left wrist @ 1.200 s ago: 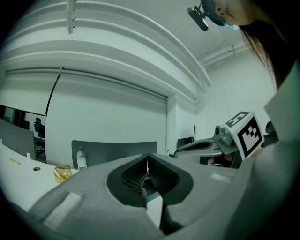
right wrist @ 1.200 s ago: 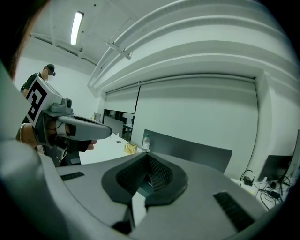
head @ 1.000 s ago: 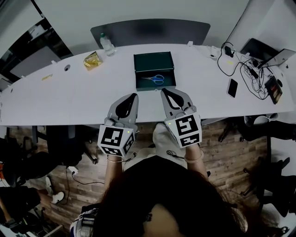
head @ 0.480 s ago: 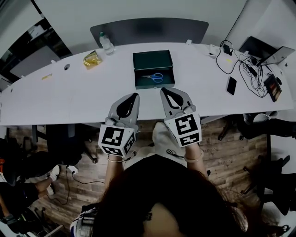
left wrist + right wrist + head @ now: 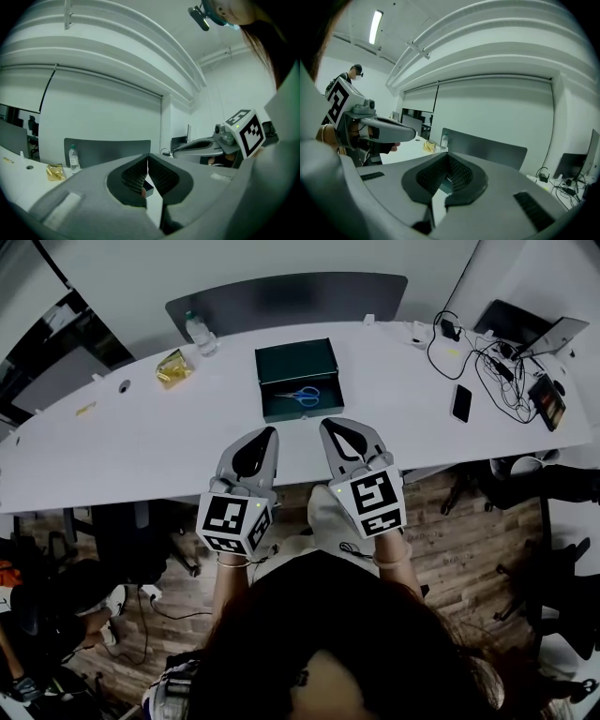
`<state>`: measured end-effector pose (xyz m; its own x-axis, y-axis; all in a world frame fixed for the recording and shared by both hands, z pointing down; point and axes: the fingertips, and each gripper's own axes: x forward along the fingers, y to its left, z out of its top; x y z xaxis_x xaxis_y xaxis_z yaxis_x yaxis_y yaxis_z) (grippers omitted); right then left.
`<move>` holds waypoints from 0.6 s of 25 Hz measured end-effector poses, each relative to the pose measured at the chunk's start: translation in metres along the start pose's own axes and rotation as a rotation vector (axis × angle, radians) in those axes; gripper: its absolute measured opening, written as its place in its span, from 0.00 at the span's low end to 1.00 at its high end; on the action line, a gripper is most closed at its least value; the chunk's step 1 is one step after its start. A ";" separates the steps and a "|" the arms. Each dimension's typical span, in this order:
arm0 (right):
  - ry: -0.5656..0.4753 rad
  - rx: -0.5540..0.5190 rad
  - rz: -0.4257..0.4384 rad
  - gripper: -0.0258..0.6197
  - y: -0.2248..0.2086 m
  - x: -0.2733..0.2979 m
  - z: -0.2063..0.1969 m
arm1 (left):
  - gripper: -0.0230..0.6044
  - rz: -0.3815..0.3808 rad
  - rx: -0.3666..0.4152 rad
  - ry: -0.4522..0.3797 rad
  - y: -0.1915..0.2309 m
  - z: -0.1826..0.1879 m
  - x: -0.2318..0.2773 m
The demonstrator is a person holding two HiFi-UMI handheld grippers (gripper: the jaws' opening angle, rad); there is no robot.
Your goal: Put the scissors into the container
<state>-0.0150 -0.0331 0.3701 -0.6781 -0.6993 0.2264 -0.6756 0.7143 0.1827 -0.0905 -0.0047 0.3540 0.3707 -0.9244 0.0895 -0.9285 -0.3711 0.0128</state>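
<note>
Scissors (image 5: 302,396): blue-handled, lay flat inside the container, blades pointing toward the head view's left.
Container (image 5: 295,362): dark green box, open on top, stood on the white table (image 5: 141,442) about mid-width, nearer its far edge than its near one.
Left gripper (image 5: 271,431): held level over the table's near edge, tip pointing toward the container but well short of it; jaws closed tip to tip with nothing between them, per the left gripper view.
Right gripper (image 5: 326,424): just beside the left one, tilted slightly downward, also short of the container; jaws pressed together and empty in the right gripper view.
Gap between grippers: narrow, the two apart and not touching.
Bottle (image 5: 197,332): upright at the far edge, left of the container.
Yellow packet (image 5: 172,367): near the bottle, on its near side.
Phone (image 5: 460,403): flat on the table, right of the container.
Cables (image 5: 487,367): tangled at the far right, beside a laptop (image 5: 534,334).
Dark chair back (image 5: 281,301): behind the table's far edge.
</note>
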 end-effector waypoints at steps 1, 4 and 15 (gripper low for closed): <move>0.000 0.000 0.000 0.05 -0.001 0.000 -0.001 | 0.06 -0.002 0.000 0.001 -0.001 -0.001 0.002; -0.001 0.001 -0.002 0.05 -0.005 0.001 0.000 | 0.06 -0.013 0.000 0.006 -0.004 -0.002 0.007; 0.006 0.003 -0.003 0.05 -0.011 0.009 -0.001 | 0.06 -0.027 -0.003 0.014 -0.001 -0.002 0.020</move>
<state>-0.0136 -0.0470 0.3716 -0.6740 -0.7015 0.2318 -0.6788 0.7118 0.1804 -0.0824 -0.0226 0.3573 0.3956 -0.9126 0.1032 -0.9181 -0.3959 0.0182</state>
